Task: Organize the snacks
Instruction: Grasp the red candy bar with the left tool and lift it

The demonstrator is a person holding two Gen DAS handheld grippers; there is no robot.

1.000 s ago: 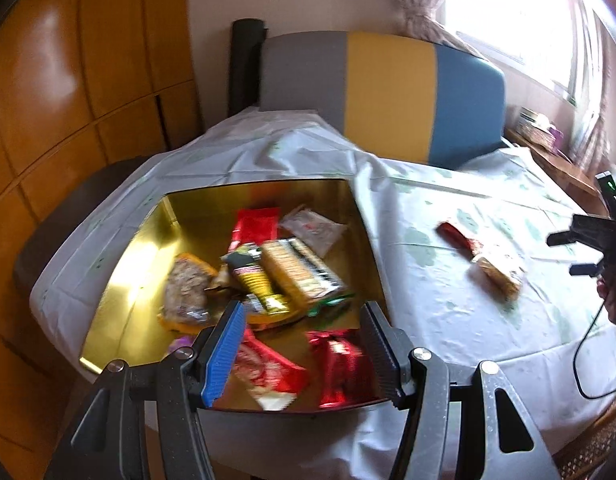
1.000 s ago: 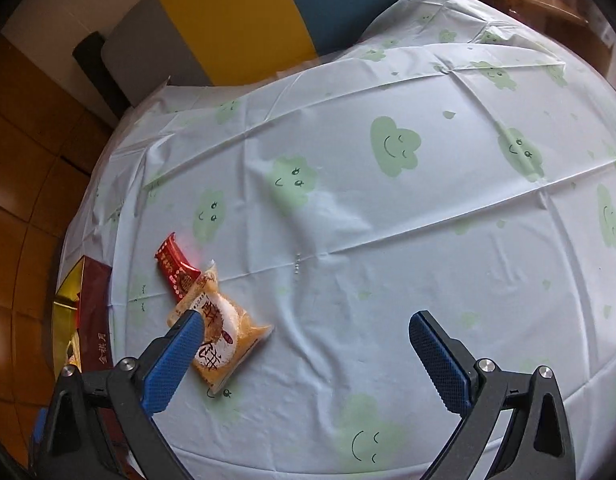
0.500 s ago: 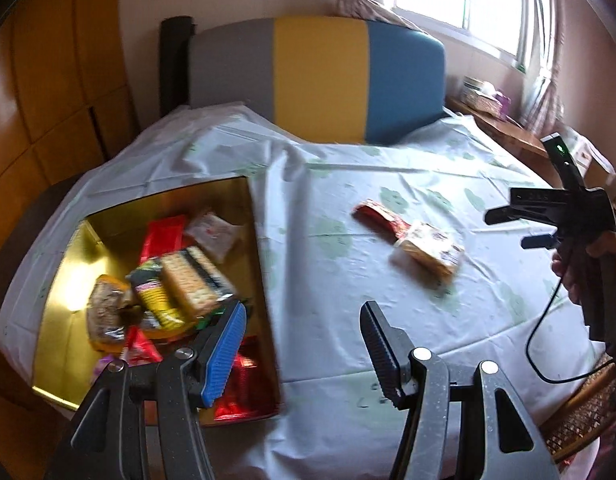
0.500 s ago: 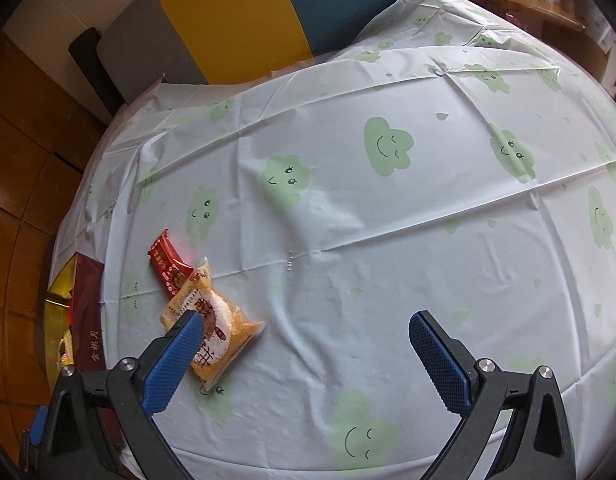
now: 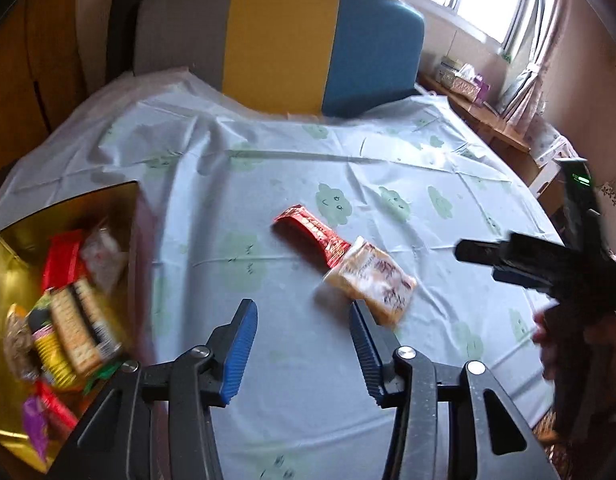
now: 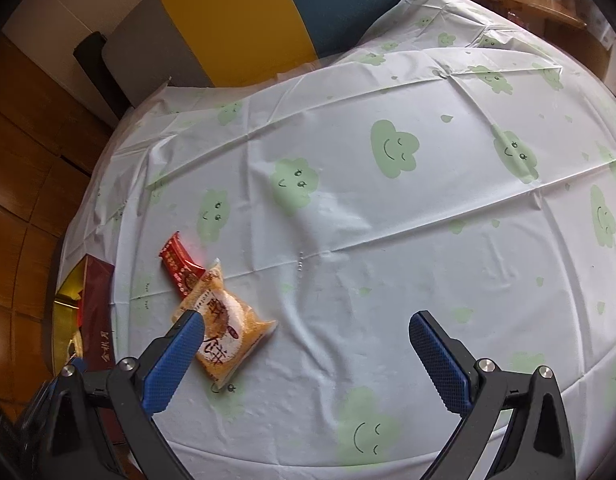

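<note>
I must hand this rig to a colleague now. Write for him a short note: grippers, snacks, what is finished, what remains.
Left gripper: nothing between its fingers, jaws closing, over the cloth short of the yellow pack.
Right gripper: open, holds nothing, over the tablecloth.
Done: many snacks already lie in the gold box at the table's left edge.
Left: the red bar and the yellow pack, touching end to end on the cloth, go into the box.
</note>
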